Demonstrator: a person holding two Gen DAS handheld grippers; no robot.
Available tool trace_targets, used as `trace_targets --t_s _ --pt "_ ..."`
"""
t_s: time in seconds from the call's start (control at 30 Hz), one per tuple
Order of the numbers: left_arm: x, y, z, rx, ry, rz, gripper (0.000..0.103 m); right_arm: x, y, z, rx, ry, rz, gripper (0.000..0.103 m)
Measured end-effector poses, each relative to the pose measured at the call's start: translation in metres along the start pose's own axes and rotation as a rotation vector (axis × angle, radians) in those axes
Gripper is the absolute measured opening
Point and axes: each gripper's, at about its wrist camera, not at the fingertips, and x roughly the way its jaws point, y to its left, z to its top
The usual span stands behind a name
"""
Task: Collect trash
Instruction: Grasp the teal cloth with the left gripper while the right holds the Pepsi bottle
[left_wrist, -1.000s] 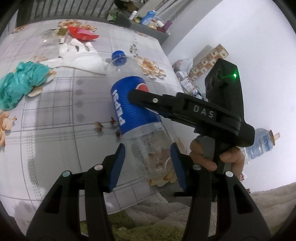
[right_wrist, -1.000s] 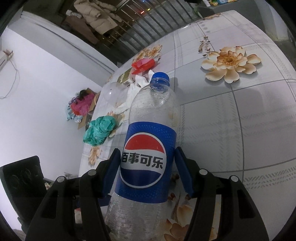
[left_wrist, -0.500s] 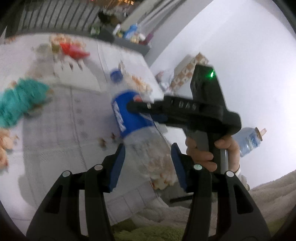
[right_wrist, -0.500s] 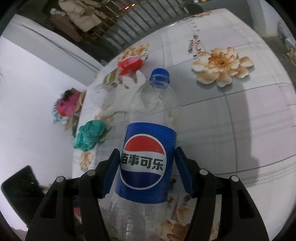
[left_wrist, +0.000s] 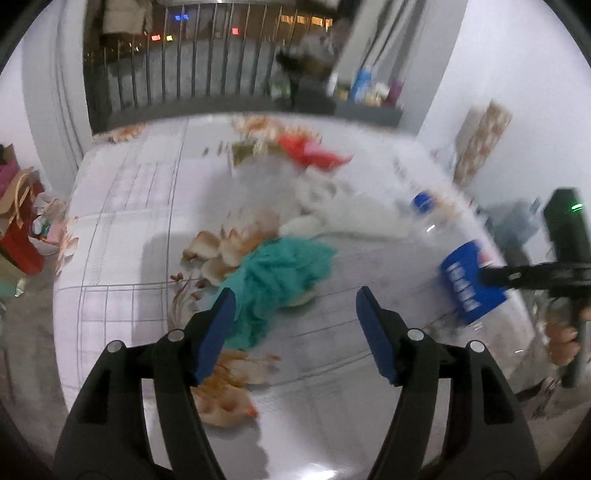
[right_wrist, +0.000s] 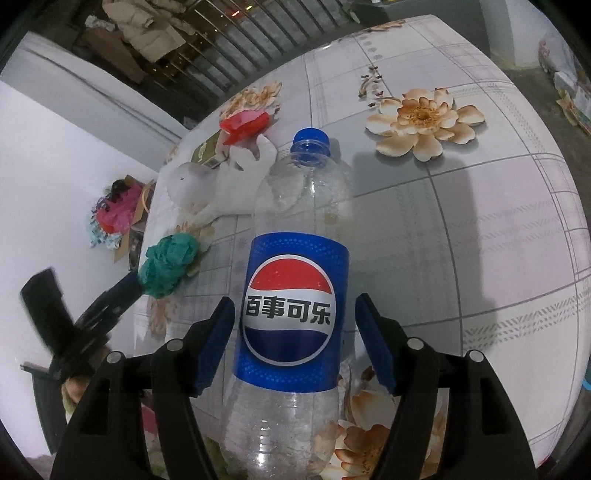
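The left gripper (left_wrist: 295, 321) has let go of the empty cola bottle (right_wrist: 295, 295) and swung over to the crumpled teal wrapper (left_wrist: 277, 284) on the table (left_wrist: 122, 229); its fingers are opening, with nothing pressed between them. The bottle now stands between the right gripper's (right_wrist: 295, 339) fingers, which are opening too, with gaps beside both pads. I judge the teal wrapper is next, then the white tissue (left_wrist: 351, 214) and red wrapper (left_wrist: 314, 155) farther back.

Bottle (right_wrist: 295, 295) on table (right_wrist: 498, 229), cloth (right_wrist: 168, 264) left
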Motion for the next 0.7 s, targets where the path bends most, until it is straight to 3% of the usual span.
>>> trace_targets --t_s 0.07,0.17,0.37,0.4,0.43,0.53,0.7 --pt "0.005 0.001 0.000 0.012 0.006 0.006 0.064 0.001 0.000 0.000 -0.001 0.003 -0.002 0.066" --pt "0.017 0.002 0.004 0.056 0.017 0.096 0.065 0.007 0.002 0.003 -0.002 0.017 0.003 0.066" --pt "0.030 -0.002 0.007 0.130 0.007 0.171 0.065 0.016 0.007 0.005 -0.033 0.047 -0.002 0.066" --pt "0.034 -0.002 0.007 0.143 0.015 0.193 0.062 0.018 0.006 0.005 -0.035 0.049 0.000 0.062" --pt "0.036 -0.002 0.006 0.146 0.023 0.207 0.046 0.018 0.006 0.005 -0.034 0.049 0.009 0.062" --pt "0.039 0.003 0.006 0.114 0.025 0.235 0.024 0.018 0.006 0.004 -0.035 0.039 0.018 0.061" --pt "0.023 0.003 0.005 0.043 0.000 0.173 0.020 0.010 0.003 -0.004 -0.042 0.028 0.051 0.058"
